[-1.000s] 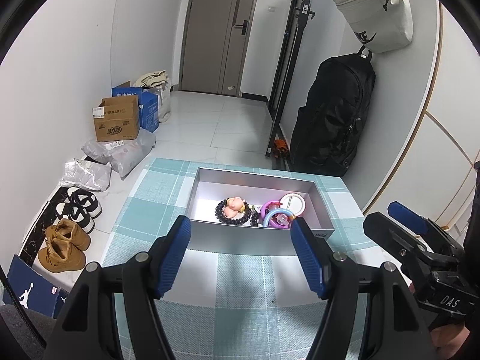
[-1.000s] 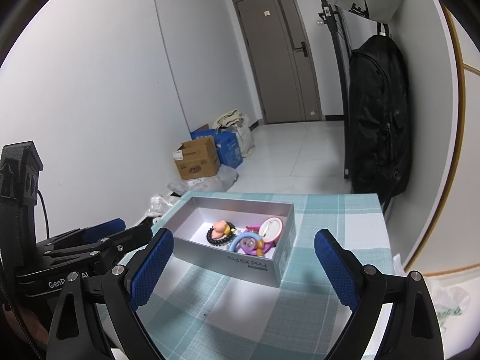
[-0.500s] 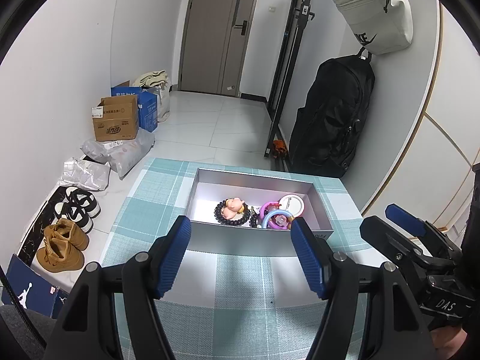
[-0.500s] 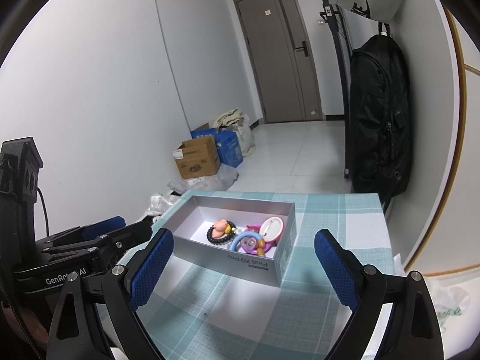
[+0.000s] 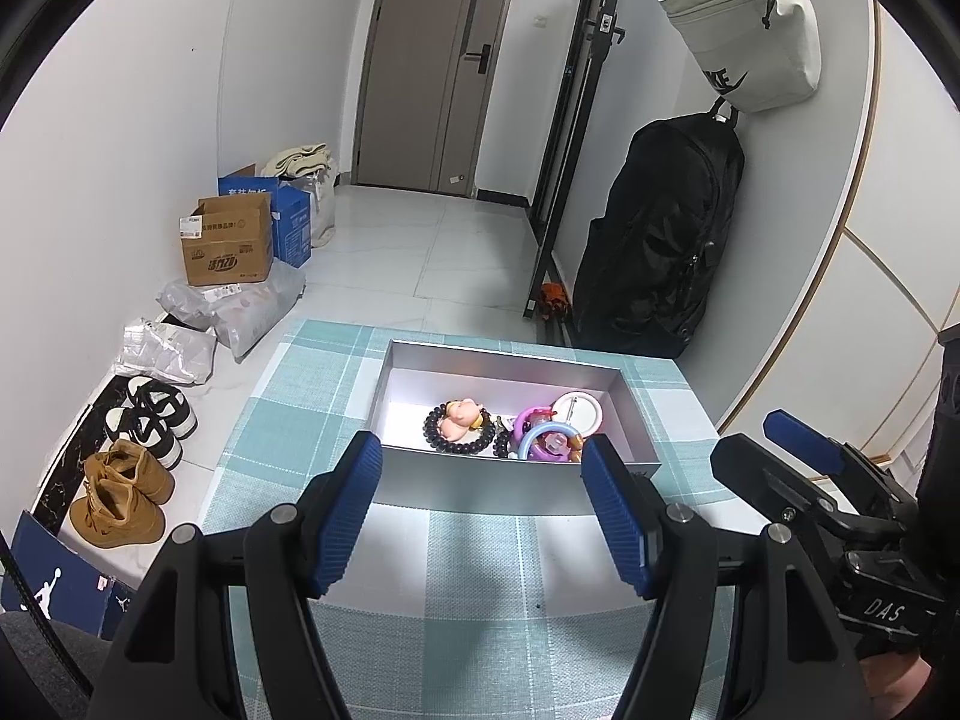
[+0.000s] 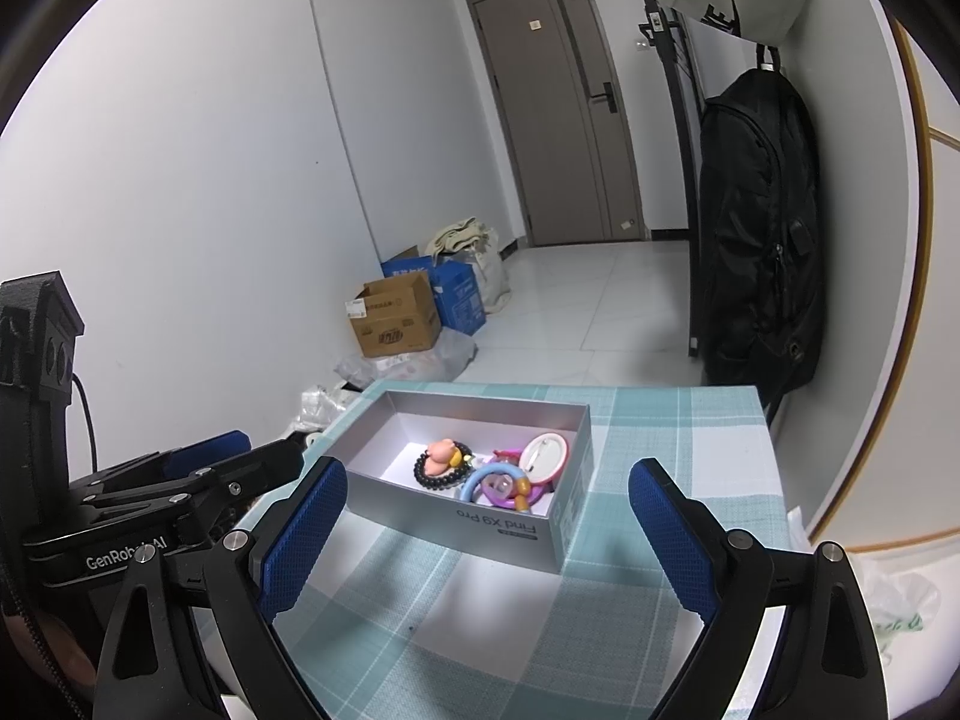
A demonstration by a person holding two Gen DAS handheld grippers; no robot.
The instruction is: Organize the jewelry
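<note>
A silver open box [image 5: 510,483] [image 6: 510,531] stands on the checked tablecloth. Inside lie a dark bead bracelet with a pink charm [image 5: 459,420] [image 6: 441,462], coloured rings [image 5: 543,438] [image 6: 495,483] and a round white badge [image 5: 577,411] [image 6: 543,459]. My left gripper [image 5: 483,516] is open and empty, just in front of the box. My right gripper [image 6: 486,537] is open and empty, in front of the box's near corner. Each gripper also shows in the other's view, the right one [image 5: 798,456] at the right edge, the left one [image 6: 204,456] at the left.
The teal and white checked table [image 5: 468,570] ends just past the box. Beyond are a tiled floor, cardboard boxes [image 5: 228,246], parcels and shoes [image 5: 120,498] on the left, a black backpack [image 5: 660,246] and a white bag [image 5: 744,30] on the right wall.
Both grippers have drifted very slightly; the box and its contents have not moved. Both stay open.
</note>
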